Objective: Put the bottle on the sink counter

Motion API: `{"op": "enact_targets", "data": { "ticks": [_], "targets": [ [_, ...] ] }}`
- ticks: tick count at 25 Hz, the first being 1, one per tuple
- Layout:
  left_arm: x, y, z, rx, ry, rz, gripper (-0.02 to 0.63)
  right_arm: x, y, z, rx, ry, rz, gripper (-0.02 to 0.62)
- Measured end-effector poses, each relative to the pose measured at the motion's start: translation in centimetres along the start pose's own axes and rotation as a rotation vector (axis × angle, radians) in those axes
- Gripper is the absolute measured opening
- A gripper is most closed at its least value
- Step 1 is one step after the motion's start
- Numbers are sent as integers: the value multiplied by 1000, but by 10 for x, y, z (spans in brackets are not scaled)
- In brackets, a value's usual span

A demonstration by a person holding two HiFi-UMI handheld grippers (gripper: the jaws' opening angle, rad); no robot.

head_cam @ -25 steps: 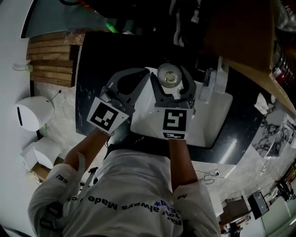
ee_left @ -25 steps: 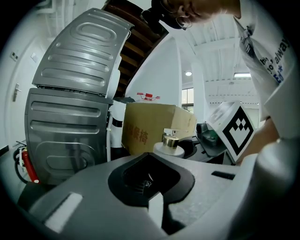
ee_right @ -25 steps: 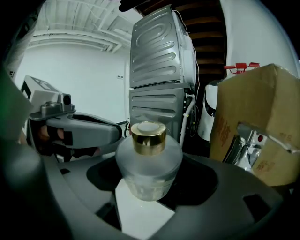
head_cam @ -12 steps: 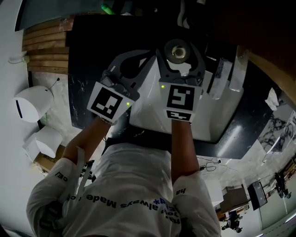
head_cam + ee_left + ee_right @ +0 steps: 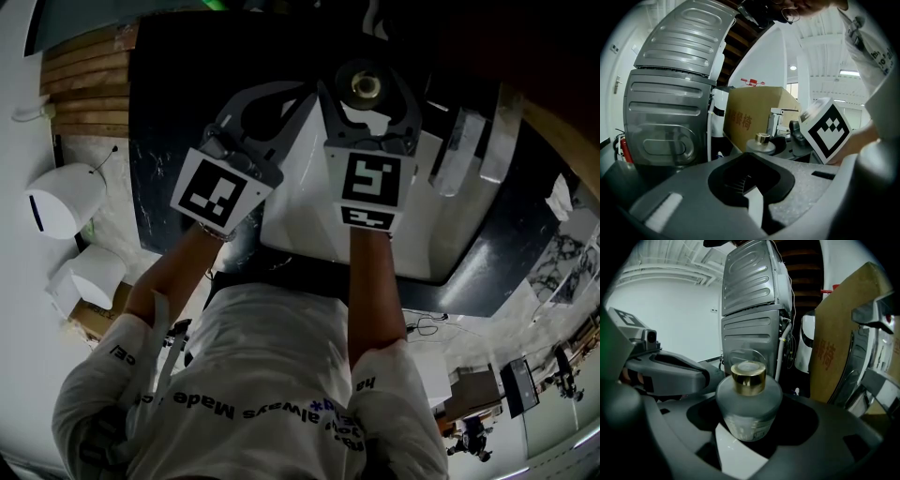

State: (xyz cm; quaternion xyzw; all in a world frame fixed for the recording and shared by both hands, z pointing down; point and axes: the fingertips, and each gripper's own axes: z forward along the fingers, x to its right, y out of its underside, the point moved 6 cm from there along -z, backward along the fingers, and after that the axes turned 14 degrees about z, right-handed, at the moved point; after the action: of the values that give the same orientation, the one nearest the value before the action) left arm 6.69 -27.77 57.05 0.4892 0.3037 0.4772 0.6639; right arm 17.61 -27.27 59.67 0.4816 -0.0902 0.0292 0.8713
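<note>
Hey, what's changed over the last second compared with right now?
The right tongs, shut on the bottle, carried it forward, away from the person, across the white sink toward the dark counter behind it. The left tongs moved forward alongside, shut and empty. The grip on the bottle stayed the same; nothing was let go.

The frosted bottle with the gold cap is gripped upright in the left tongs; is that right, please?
Not quite: the frosted bottle with the gold cap is gripped upright in the right tongs, not the left tongs, as the right gripper view shows.
</note>
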Motion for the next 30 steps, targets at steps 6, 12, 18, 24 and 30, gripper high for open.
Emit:
{"op": "enact_targets", "data": {
  "ticks": [6,12,18,24,30],
  "targets": [
    [2,1,-4,0,-4,-5,2,0,-1,0,9,-12,3,333],
    [5,-6,-15,16,-13,-7,3,-1,-2,-7,34,-7,22,343],
    [13,-19,-45,46,-18,-15,3,-9,11,-44,18,3,67,368],
    [42,-55,-89,102,-5,0,2,-35,-5,-114,32,-105,1,365],
    [75,-99,-131,159,12,36,2,-56,-50,-188,129,-210,-66,299]
  ]
}}
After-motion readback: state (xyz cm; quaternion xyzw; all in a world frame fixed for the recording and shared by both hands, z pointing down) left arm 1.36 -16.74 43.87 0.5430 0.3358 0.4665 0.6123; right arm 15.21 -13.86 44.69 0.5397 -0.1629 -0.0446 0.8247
